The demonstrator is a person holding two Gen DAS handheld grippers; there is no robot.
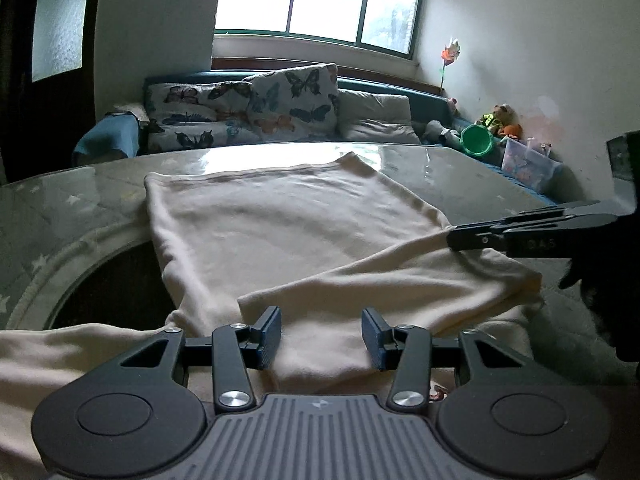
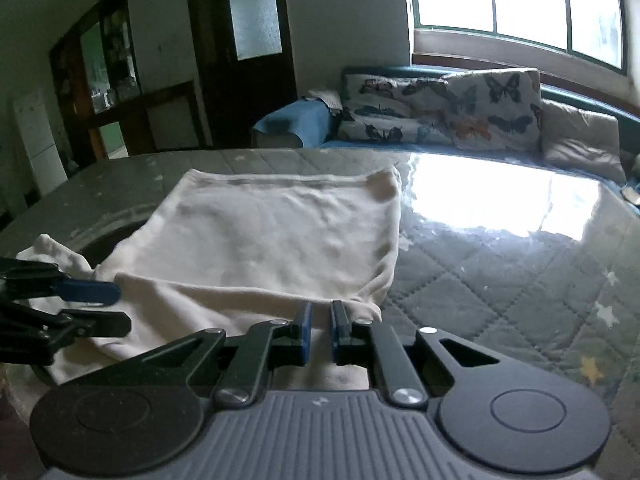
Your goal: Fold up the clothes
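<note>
A cream garment [image 1: 280, 220] [image 2: 272, 232] lies spread on the glass-topped table [image 1: 60, 200] [image 2: 500, 280], its near part folded over itself. My right gripper [image 2: 322, 320] is shut on the garment's near right edge. From the left wrist view that gripper [image 1: 452, 238] comes in from the right and pinches the fold slightly off the table. My left gripper [image 1: 322, 336] stands open over the near edge, with cloth lying between its blue pads but not pressed. In the right wrist view this gripper [image 2: 122, 308] shows at the left, jaws apart around the cloth.
A sofa with butterfly cushions [image 1: 288, 100] [image 2: 460, 108] runs behind the table under a bright window. A green bucket [image 1: 476, 142] and a clear toy box [image 1: 528, 164] sit at the far right. Dark doors [image 2: 240, 60] stand at the back left. A dark sleeve [image 1: 600, 288] holds the right gripper.
</note>
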